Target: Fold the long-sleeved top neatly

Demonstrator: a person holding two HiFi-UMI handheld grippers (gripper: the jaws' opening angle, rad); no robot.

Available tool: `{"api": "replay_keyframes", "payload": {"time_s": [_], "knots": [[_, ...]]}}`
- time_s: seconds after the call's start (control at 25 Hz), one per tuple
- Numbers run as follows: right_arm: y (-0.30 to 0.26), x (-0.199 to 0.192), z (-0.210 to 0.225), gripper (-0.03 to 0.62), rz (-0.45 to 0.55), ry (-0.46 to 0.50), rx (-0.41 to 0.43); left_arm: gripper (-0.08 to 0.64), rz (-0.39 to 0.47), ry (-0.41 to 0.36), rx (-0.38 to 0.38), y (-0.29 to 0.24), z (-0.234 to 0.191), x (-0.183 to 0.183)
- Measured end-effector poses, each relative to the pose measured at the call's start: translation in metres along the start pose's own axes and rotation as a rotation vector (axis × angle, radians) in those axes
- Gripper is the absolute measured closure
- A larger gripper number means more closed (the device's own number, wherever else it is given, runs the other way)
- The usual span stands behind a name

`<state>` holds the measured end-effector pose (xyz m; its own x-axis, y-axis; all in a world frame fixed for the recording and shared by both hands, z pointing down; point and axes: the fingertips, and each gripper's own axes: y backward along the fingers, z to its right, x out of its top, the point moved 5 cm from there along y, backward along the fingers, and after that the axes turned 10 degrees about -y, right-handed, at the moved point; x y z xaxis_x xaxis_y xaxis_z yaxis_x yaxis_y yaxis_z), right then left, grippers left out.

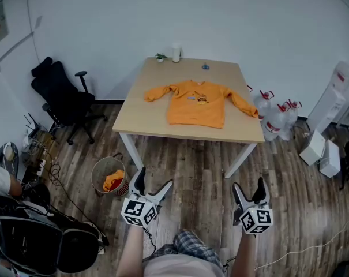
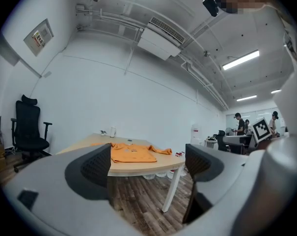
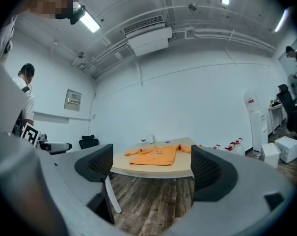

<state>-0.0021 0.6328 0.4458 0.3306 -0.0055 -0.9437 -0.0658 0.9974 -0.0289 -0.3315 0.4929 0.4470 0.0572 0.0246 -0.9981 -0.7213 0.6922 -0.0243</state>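
An orange long-sleeved top [image 1: 197, 104] lies flat on the light wooden table [image 1: 145, 120], front up, both sleeves spread out to the sides. I stand well back from the table on the wood floor. My left gripper [image 1: 154, 180] and right gripper [image 1: 249, 186] are held level in front of me, both open with nothing between the jaws. In the left gripper view the top [image 2: 131, 153] shows far off between the open jaws of that gripper [image 2: 147, 163]. The right gripper view likewise shows the top [image 3: 155, 156] beyond the right gripper [image 3: 150, 165].
A white cup [image 1: 176, 52] and a small plant [image 1: 160, 56] stand at the table's far edge. A black office chair [image 1: 64, 97] and a waste basket [image 1: 109, 175] are to the left, water bottles [image 1: 275, 117] and white boxes [image 1: 321, 152] to the right. People [image 2: 239, 124] are at desks far off.
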Motion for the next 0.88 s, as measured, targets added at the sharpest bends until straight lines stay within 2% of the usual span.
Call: {"api": "replay_keyframes", "payload": {"time_s": [0.32,0.6,0.88], "knots": [[-0.025,0.0,0.001,0.117,-0.008,0.009,-0.01,0.106,-0.013,0.003,0.011,-0.019,-0.018,-0.004],[-0.062,0.001,0.014,0.118,-0.009,0.01,-0.006,0.106,-0.013,-0.003,0.006,-0.061,-0.032,-0.006],[-0.139,0.004,0.043,0.121,0.003,-0.002,0.01,0.106,-0.018,-0.026,0.023,-0.13,-0.063,-0.012]]}}
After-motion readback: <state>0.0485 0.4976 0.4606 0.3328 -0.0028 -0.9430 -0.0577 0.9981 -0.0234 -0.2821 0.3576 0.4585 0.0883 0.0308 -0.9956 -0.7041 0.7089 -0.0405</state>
